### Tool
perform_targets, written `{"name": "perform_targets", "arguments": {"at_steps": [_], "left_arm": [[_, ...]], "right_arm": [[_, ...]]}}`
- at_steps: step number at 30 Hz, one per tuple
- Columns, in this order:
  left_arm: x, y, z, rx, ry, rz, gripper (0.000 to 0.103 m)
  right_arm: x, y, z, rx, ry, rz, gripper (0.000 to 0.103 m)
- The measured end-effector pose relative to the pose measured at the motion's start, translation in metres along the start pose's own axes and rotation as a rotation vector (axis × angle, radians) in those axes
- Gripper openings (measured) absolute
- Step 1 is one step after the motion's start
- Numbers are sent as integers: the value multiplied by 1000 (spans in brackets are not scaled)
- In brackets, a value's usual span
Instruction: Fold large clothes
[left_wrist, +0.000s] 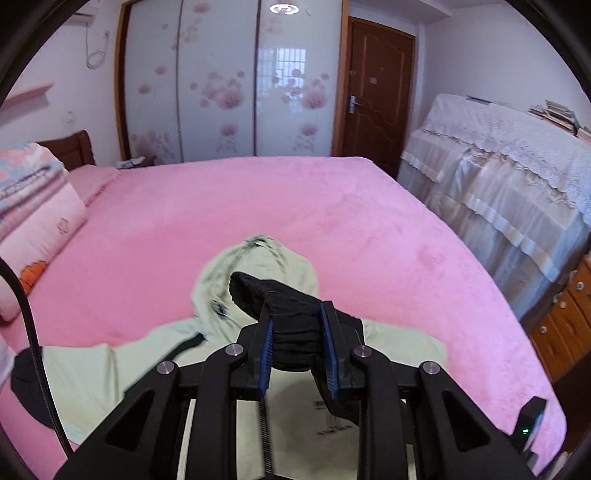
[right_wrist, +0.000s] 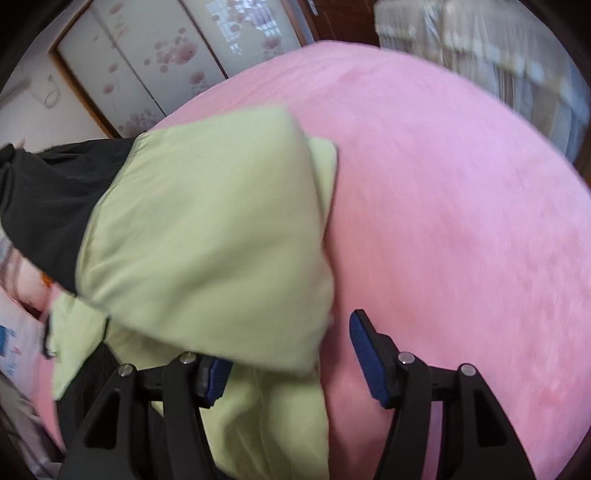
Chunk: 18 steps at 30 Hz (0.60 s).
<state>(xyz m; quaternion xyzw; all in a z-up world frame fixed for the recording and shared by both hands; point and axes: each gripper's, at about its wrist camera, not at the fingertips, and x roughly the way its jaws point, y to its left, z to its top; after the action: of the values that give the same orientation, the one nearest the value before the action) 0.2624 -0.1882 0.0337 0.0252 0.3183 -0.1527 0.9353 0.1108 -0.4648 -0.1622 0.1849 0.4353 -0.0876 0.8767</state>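
Note:
A light green hoodie (left_wrist: 110, 369) lies spread on the pink bed (left_wrist: 332, 206), its hood (left_wrist: 258, 266) pointing toward the far side. My left gripper (left_wrist: 297, 317) is shut on the black ribbed sleeve cuff (left_wrist: 255, 291) and holds it raised above the garment. In the right wrist view a lifted green fold of the hoodie (right_wrist: 207, 229) with a black sleeve part (right_wrist: 48, 199) hangs at the left. My right gripper (right_wrist: 288, 343) stands open; green cloth drapes over its left finger, and its right finger (right_wrist: 365, 350) is clear of the fabric above the bed (right_wrist: 443, 184).
Folded pink quilts (left_wrist: 37, 206) are stacked at the bed's left. Cloth-covered furniture (left_wrist: 498, 192) and wooden drawers (left_wrist: 565, 317) stand along the right side. A flowered sliding wardrobe (left_wrist: 229, 81) and a brown door (left_wrist: 376, 92) are beyond the bed. A black cable (left_wrist: 33, 332) hangs at the left.

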Motion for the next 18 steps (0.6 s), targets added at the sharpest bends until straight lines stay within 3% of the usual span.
{"name": "perform_targets", "arguments": {"at_steps": [1,2,3,6,9,12,13,16,18], "left_arm": [[2,7,0,-5,2,8,21],[7,15,-3,-9,6,18,21],[13,23,-6,-10,15,36,21],[42,48,-28,-16,71,82,21],[77,74,-65,-23,158,120,21],[115,92,-106,-28,281,121,23],[127,96,-121,-24,333,111,23],[137,106,-147,-29,404,71,24],[130,116,-147,-72,399,-21,26]], "right_arm": [[1,4,2,-22,-2,-14,30],[2,10,5,-58,-2,-43,21],[1,17,7,-96,-8,-77,16],[-1,36,3,-200,-11,-131,16],[1,45,-4,-264,25,-172,20],[-1,45,-14,-284,69,-155,49],[-3,46,-16,-286,74,-147,52],[-15,47,-18,-287,100,-83,52],[-29,46,-15,-272,110,-7,52]]}}
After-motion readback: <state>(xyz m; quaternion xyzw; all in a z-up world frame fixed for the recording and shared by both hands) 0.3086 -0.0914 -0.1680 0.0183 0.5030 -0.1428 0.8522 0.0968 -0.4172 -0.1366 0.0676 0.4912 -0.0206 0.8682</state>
